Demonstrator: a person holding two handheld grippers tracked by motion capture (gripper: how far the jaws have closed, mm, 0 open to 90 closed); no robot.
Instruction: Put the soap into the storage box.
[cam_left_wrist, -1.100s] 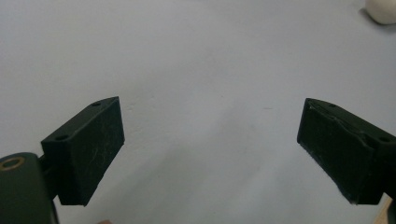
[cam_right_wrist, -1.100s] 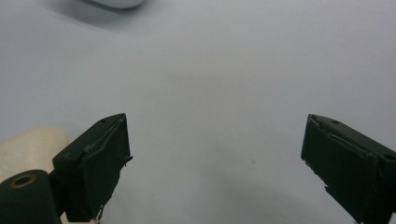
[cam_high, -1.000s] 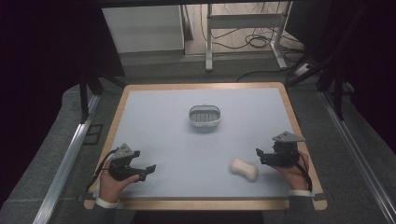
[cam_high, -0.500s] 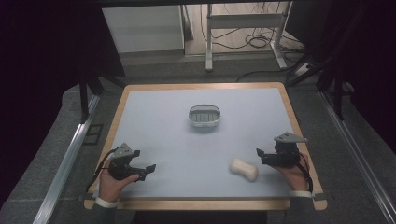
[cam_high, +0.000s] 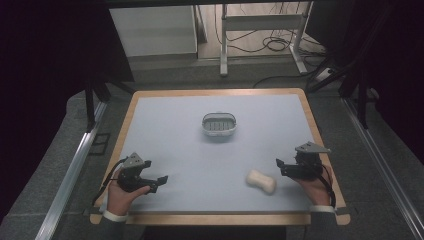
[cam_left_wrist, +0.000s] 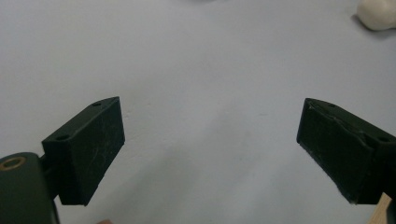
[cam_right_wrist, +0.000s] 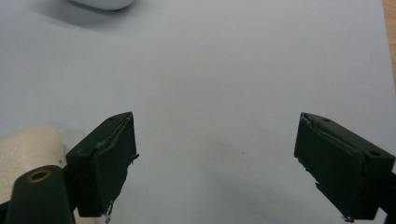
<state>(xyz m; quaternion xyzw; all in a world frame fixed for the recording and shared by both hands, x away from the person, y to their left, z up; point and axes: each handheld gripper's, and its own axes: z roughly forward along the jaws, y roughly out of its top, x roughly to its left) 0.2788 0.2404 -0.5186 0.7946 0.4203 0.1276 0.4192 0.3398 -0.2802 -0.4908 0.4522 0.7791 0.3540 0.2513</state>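
A cream peanut-shaped soap bar (cam_high: 261, 181) lies on the pale blue table mat, front right of centre. It also peeks into the top right of the left gripper view as a soap bar (cam_left_wrist: 378, 14), and sits behind the left jaw in the right gripper view as a soap bar (cam_right_wrist: 28, 154). A white soap dish (cam_high: 218, 124) with a slotted grey floor stands mid-table; its rim (cam_right_wrist: 102, 3) shows at the top of the right gripper view. My left gripper (cam_high: 161, 179) rests open at the front left. My right gripper (cam_high: 279, 165) is open just right of the soap, with nothing between its jaws.
The mat (cam_high: 180, 150) lies inside a wooden table border (cam_high: 210, 219). Beyond the far edge stand a white cabinet (cam_high: 152, 30) and a metal frame (cam_high: 260, 25) with cables on the floor. Grey rails run along both sides.
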